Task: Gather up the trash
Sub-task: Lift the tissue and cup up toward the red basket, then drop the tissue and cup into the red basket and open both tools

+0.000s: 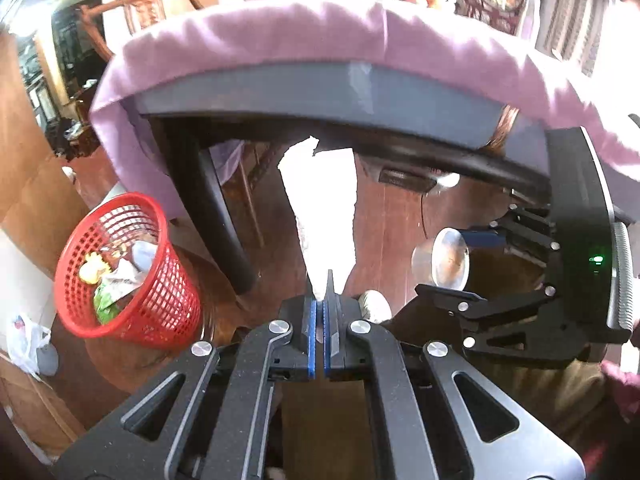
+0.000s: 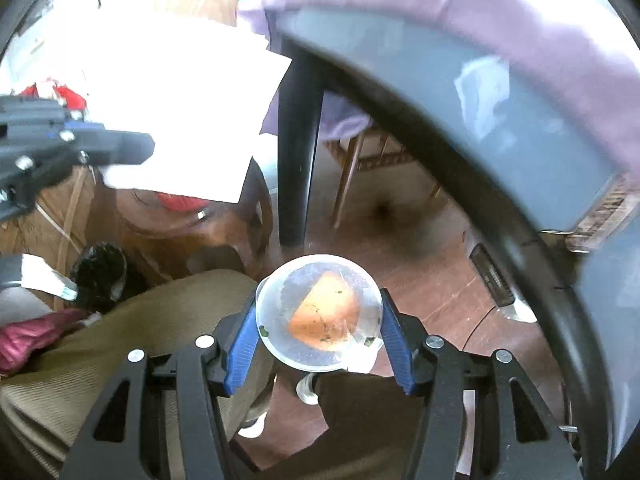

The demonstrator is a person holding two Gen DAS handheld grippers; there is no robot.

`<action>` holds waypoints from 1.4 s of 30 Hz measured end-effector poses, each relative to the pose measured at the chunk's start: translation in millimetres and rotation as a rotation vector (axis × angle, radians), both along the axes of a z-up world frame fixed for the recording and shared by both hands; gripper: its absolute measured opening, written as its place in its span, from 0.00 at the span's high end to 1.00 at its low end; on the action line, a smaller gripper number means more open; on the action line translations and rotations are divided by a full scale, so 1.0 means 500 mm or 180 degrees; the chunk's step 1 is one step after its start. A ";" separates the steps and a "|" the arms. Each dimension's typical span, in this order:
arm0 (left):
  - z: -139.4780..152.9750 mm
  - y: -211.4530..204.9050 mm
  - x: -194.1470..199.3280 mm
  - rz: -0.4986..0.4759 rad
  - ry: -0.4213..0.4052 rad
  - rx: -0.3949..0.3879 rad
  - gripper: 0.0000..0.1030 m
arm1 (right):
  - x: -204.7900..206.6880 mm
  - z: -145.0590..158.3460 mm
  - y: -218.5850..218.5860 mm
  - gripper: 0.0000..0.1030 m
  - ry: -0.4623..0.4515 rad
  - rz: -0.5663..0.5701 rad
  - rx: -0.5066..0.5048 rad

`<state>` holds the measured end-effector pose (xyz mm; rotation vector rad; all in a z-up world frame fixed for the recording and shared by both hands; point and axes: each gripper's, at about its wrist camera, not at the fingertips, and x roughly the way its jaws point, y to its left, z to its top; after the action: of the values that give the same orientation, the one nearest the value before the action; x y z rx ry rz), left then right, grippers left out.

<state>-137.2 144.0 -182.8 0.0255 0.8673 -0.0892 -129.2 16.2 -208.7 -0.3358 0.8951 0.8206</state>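
Note:
My left gripper point(image 1: 320, 300) is shut on a white sheet of paper point(image 1: 320, 208) that sticks up ahead of the fingers. A red mesh trash basket point(image 1: 128, 268) with several wrappers in it stands on the floor at lower left. My right gripper point(image 2: 320, 312) is shut on a clear plastic cup point(image 2: 320, 312) with orange residue inside; the cup also shows in the left wrist view point(image 1: 450, 260). In the right wrist view the paper point(image 2: 180, 112) is a bright white sheet at upper left, held by the left gripper point(image 2: 100, 148).
A table under a purple cloth point(image 1: 320, 48), with a grey edge and a dark leg point(image 1: 216, 208), arches over both views. A white plastic bag point(image 1: 28, 344) lies on the wooden floor at far left. My knee in tan trousers point(image 2: 120, 340) is below the right gripper.

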 end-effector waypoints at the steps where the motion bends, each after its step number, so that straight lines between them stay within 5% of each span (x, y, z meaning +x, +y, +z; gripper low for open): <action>1: 0.014 -0.003 -0.015 0.0044 -0.0059 -0.0025 0.97 | -0.009 0.018 -0.012 0.45 -0.0053 -0.0021 0.0055; 12: 0.158 0.046 -0.108 0.0514 -0.0627 0.0047 0.97 | -0.052 0.180 -0.060 0.45 -0.0396 -0.0058 0.0627; 20: 0.199 0.207 -0.097 0.1171 -0.0717 -0.0008 0.97 | 0.006 0.287 0.015 0.45 -0.0361 0.0157 0.0993; 27: 0.153 0.329 -0.038 0.1597 -0.0575 -0.0372 0.97 | 0.066 0.323 0.152 0.45 -0.0194 0.0285 0.1110; 32: 0.040 0.396 0.018 0.1784 -0.0188 -0.0700 0.95 | 0.081 0.300 0.234 0.45 -0.0040 0.0327 0.1037; 35: -0.025 0.433 0.045 0.1951 0.0009 -0.0847 0.85 | 0.084 0.270 0.259 0.45 0.0058 0.0333 0.0953; 37: -0.045 0.449 0.048 0.2093 0.0075 -0.0936 0.53 | 0.085 0.254 0.270 0.45 0.0105 0.0335 0.0899; 38: -0.046 0.454 0.043 0.2152 0.0059 -0.0979 0.48 | 0.086 0.249 0.276 0.45 0.0121 0.0334 0.0878; 42: -0.008 0.458 0.006 0.2449 -0.0093 -0.0708 0.26 | 0.090 0.247 0.298 0.45 0.0163 0.0331 0.0871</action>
<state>-134.1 373.2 -186.6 -0.5112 0.7853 0.5342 -84.3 165.4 -85.1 -0.1227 0.8054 1.0387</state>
